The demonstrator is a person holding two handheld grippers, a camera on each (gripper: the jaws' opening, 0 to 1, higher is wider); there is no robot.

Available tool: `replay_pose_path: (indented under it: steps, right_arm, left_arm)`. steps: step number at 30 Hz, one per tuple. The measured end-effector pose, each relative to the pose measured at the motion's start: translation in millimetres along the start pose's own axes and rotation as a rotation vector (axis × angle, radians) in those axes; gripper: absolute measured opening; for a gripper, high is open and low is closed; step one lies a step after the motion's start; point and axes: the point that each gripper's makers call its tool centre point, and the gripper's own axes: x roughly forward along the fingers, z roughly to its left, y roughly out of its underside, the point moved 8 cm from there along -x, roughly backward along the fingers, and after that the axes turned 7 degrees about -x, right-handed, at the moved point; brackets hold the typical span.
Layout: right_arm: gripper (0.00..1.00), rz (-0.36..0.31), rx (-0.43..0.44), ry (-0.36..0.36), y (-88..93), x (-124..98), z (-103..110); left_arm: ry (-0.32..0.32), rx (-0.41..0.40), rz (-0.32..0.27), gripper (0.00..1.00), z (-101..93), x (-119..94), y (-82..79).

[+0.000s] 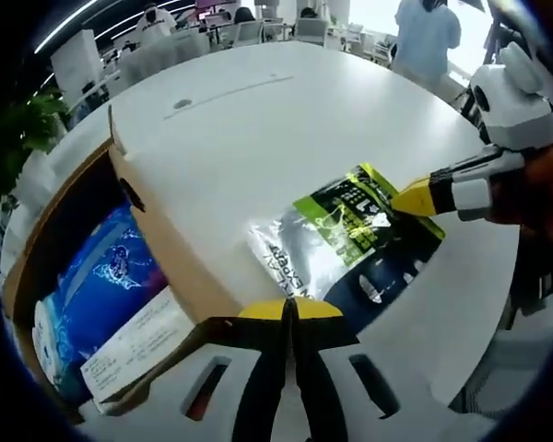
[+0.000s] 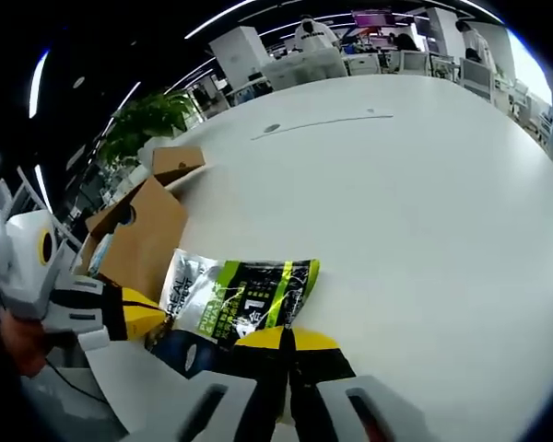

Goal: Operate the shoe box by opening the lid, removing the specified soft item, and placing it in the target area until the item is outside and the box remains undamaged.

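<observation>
I have the soft pouch (image 1: 350, 244) lying flat on the white counter (image 1: 258, 129), just beside the open shoe box (image 1: 157, 267), and I judge it sits there because it has been lifted out and is being laid in the target area next to the box. My left gripper (image 1: 290, 308) has its yellow-tipped jaws pressed together at the pouch's near edge; they look clenched, though I cannot tell whether a fold of the pouch is pinched between them. My right gripper (image 2: 286, 339) meets the opposite edge of the pouch (image 2: 244, 299) with its jaws likewise closed tight, and again the frames do not show whether foil is caught in them. Holding from both edges would keep a limp bag spread flat instead of crumpling. The left gripper view looks down into the box, where a blue packet (image 1: 97, 281) and a white label (image 1: 134, 345) remain inside, and it catches my right gripper (image 1: 424, 196) coming in from the side. The right gripper view instead shows the box's outer cardboard wall (image 2: 143, 235), a raised flap (image 2: 177, 164), and my left gripper (image 2: 134, 313) against the pouch.
</observation>
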Motion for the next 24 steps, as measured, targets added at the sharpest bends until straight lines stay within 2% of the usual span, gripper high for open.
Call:
replay_pose_path:
  steps: [7, 24]
  right_arm:
    - [0.0, 0.005, -0.01, -0.002, 0.0, 2.4, -1.2]
    - [0.0, 0.004, -0.028, 0.007, -1.2, 8.1, 1.3]
  left_arm:
    - [-0.004, 0.008, -0.003, 0.0, 4.0, 3.3, -6.5]
    - [0.005, -0.001, 0.028, 0.03, 8.0, 4.1, 1.3]
